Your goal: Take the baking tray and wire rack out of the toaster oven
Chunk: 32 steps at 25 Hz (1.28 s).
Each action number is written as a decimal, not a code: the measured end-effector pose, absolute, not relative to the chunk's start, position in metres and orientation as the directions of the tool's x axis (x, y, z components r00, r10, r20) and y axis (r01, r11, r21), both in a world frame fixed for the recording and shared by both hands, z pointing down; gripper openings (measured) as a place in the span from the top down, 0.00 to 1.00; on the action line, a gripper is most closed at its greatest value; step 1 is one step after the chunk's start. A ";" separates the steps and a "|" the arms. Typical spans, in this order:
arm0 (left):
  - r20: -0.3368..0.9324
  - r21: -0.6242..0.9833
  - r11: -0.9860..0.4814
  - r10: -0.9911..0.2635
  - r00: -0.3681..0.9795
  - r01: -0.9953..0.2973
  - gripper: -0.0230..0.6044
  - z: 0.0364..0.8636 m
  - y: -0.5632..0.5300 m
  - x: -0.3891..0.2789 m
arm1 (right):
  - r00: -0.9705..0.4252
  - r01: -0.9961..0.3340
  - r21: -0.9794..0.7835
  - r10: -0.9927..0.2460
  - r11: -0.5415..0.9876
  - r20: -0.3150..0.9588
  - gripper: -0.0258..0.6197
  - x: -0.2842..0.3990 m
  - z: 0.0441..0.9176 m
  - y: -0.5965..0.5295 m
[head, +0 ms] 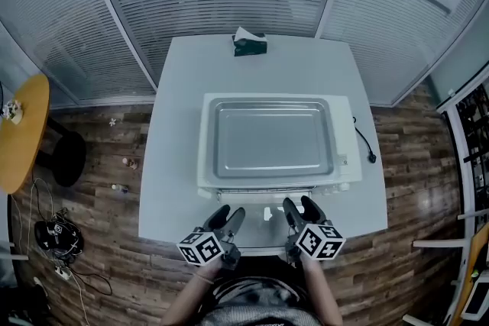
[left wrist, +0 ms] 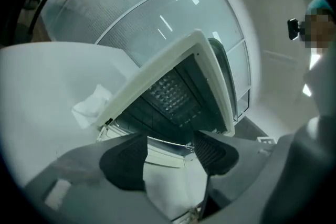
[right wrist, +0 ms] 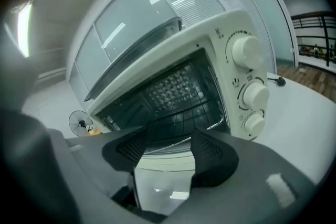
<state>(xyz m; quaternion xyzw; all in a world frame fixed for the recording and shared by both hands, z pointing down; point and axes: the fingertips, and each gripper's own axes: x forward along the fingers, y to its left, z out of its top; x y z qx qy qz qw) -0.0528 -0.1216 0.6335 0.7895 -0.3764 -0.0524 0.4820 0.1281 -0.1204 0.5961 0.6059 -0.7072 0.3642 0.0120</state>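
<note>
Head view looks down on a white table (head: 176, 126) with a white toaster oven (head: 345, 164) in its middle, and a metal baking tray (head: 267, 137) lies flat on the roof of the oven. A green tissue box (head: 250, 44) stands near the far edge of the table, well apart from the oven. At the near edge the left gripper (head: 228, 216) and the right gripper (head: 300, 206) are side by side, both pointed at the front of the oven. The oven door (head: 267, 197) is folded down and open. In the right gripper view the dark inside of the oven is seen, and the wire rack (right wrist: 215, 125) sits low in it, beside three round knobs (right wrist: 247, 50). The jaws of the right gripper (right wrist: 168, 147) stand apart with nothing between the pads. In the left gripper view the left gripper (left wrist: 169, 149) is also spread wide and empty, just in front of the oven opening.
</note>
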 end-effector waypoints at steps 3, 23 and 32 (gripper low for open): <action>0.305 0.832 -0.184 -0.637 0.708 -0.523 0.53 0.652 -0.122 -0.050 | -0.297 -0.834 -0.551 -0.819 -0.027 0.491 0.55 0.124 0.618 -0.124; 0.198 0.977 0.097 -0.758 0.622 -0.192 0.67 0.705 -0.189 -0.034 | -0.417 -0.614 -0.781 -0.794 -0.112 0.442 0.66 0.124 0.667 -0.177; 0.213 0.974 0.125 -0.782 0.586 -0.187 0.86 0.717 -0.193 -0.035 | -0.394 -0.612 -0.783 -0.816 -0.112 0.424 0.90 0.126 0.669 -0.180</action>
